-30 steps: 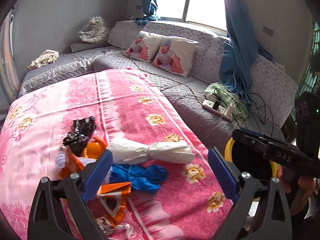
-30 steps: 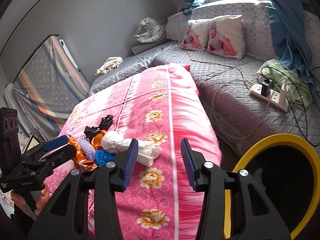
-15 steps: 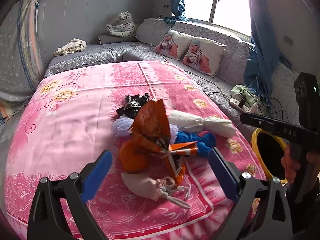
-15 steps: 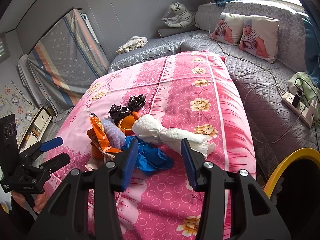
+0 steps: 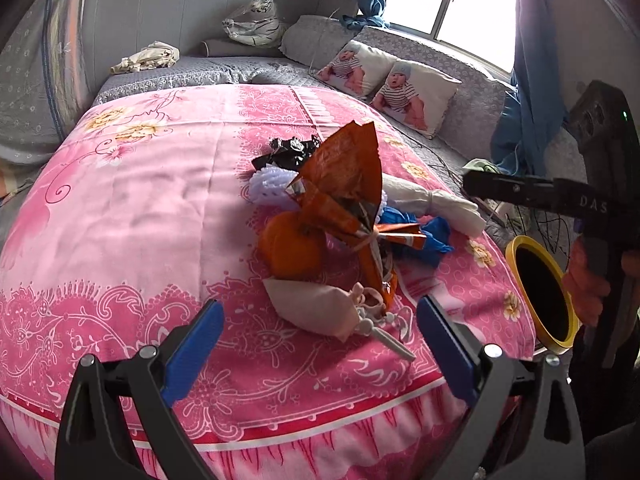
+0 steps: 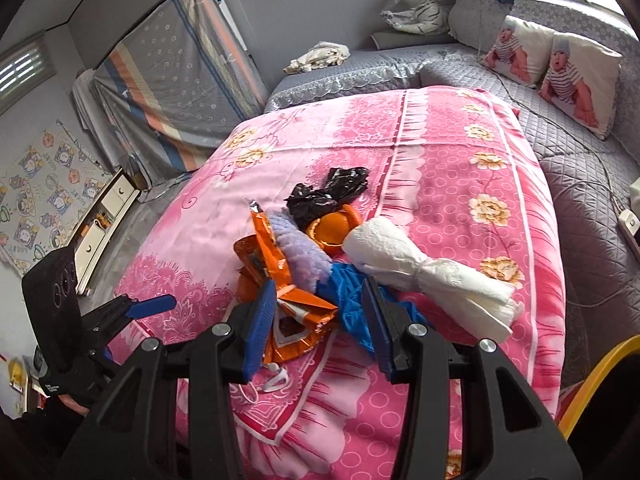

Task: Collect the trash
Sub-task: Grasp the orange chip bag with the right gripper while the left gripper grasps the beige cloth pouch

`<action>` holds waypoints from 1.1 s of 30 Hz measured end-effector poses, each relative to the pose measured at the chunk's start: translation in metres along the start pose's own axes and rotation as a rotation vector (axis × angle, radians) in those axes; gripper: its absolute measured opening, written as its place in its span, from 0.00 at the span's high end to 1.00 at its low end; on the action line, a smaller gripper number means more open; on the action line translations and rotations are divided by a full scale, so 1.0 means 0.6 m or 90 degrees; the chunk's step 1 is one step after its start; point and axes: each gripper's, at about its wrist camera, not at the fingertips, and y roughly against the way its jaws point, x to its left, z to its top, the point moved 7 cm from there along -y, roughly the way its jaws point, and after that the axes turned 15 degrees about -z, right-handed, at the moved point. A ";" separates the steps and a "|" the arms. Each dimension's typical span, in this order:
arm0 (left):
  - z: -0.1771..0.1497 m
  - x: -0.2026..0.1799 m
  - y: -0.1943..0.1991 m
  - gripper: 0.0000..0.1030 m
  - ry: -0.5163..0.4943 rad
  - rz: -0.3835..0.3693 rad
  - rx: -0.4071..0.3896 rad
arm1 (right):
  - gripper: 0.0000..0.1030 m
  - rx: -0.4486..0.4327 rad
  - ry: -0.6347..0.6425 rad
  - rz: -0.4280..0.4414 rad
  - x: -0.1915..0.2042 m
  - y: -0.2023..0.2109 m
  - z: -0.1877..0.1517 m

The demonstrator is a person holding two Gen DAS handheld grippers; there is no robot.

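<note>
On the pink floral bedspread (image 5: 152, 200) the trash is sitting in one heap, and you're hovering both tools right over its near edge. Your left hand-held gripper (image 5: 320, 332) is standing wide, nothing between its blue pads, with the beige pouch (image 5: 316, 304) lying just ahead of it. Your right hand-held gripper (image 6: 320, 312) is hanging narrower but not closed, framing the orange wrapper (image 6: 296, 308) and the blue crumpled piece (image 6: 348, 292), pressing on neither. Behind those, the white paper bundle (image 6: 424, 268) is lying beside the orange peel (image 6: 332, 228), the lilac fuzzy piece (image 6: 300, 248) and the black plastic (image 6: 328, 192). Off the bed's right edge, the yellow-rimmed bin (image 5: 516, 248) is gaping beside your right hand (image 5: 588, 280).
</note>
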 end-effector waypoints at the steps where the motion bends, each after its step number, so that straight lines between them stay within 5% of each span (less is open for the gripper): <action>1: -0.004 0.000 -0.003 0.10 0.000 0.000 0.005 | 0.59 0.003 0.009 0.007 0.010 -0.004 0.004; 21: -0.005 0.023 -0.063 0.11 0.018 -0.022 0.029 | 0.59 0.068 0.085 0.006 0.089 -0.118 0.045; 33: -0.012 0.031 -0.089 0.36 0.025 -0.028 0.059 | 0.65 0.083 0.099 0.003 0.097 -0.152 0.045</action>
